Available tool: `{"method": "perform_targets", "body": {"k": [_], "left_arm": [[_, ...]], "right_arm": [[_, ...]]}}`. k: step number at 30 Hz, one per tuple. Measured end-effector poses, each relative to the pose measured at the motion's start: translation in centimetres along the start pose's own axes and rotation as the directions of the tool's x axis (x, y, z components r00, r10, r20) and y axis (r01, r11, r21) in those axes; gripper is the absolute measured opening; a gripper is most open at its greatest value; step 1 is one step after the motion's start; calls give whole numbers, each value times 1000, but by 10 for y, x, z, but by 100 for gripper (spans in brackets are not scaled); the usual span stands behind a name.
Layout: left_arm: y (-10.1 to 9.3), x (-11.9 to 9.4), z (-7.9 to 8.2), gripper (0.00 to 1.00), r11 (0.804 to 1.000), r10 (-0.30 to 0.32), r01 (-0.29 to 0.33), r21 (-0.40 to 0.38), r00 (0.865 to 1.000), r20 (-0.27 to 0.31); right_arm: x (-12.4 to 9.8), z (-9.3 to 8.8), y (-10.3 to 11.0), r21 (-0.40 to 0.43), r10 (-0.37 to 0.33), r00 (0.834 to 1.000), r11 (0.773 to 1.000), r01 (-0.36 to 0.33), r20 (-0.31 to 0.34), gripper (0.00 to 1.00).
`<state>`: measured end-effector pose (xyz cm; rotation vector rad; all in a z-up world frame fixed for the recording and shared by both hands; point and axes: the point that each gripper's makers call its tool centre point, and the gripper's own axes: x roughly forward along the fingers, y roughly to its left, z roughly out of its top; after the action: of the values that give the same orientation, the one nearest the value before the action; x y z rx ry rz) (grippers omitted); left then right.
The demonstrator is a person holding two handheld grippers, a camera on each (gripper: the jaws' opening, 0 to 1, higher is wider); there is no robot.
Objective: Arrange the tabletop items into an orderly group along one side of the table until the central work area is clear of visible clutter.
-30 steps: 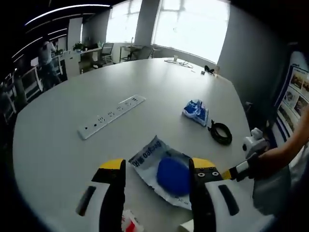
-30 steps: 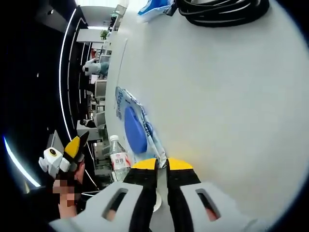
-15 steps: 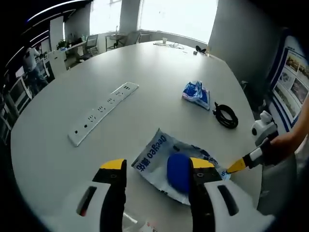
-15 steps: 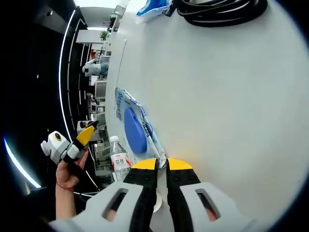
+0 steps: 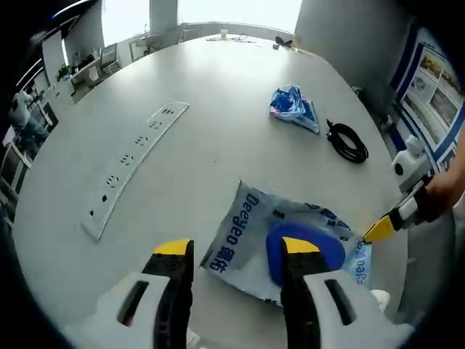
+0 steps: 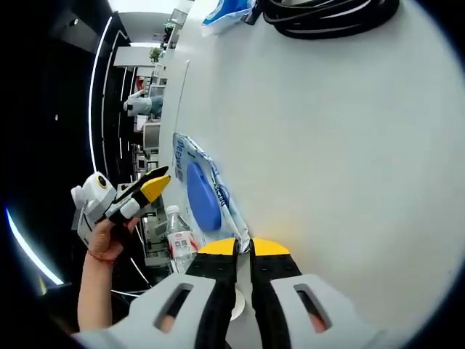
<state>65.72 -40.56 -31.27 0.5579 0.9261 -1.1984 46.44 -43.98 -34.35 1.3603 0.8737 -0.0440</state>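
1. Blue-lidded and crinkly, a wet-wipe pack (image 5: 290, 243) lies flat on the pale grey table (image 5: 211, 94), close to its near edge; in the right gripper view the same pack (image 6: 200, 190) is seen edge-on.
2. Left gripper (image 5: 236, 254) hovers over the pack with its yellow-tipped jaws spread wide and nothing between them; the right-hand jaw overlaps the blue lid in the left gripper view.
3. Right gripper (image 6: 243, 247) sits low at the table surface, jaws pinched together on a corner of the pack. From the other side it shows at the pack's far corner (image 5: 396, 218), held by a person's hand (image 5: 443, 193).
4. Beyond the pack, a coiled black cable (image 5: 347, 141) lies near the table's right edge, and a crumpled blue bag (image 5: 292, 107) sits just beside it.
5. White power strip (image 5: 131, 163) runs along the table, well apart to the left.
6. Clear plastic bottle (image 6: 176, 240) stands just beside the pack.
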Motion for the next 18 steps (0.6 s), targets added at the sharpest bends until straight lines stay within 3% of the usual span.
{"method": "perform_targets", "body": {"k": [6, 18], "left_arm": [[6, 11, -6, 41, 999, -27, 29, 39, 998, -48], [4, 19, -11, 20, 988, -78, 91, 121, 991, -105]], "right_arm": [[1, 0, -1, 3, 2, 1000, 1000, -2, 1, 3], [0, 0, 0, 9, 8, 1000, 1000, -9, 2, 3]]}}
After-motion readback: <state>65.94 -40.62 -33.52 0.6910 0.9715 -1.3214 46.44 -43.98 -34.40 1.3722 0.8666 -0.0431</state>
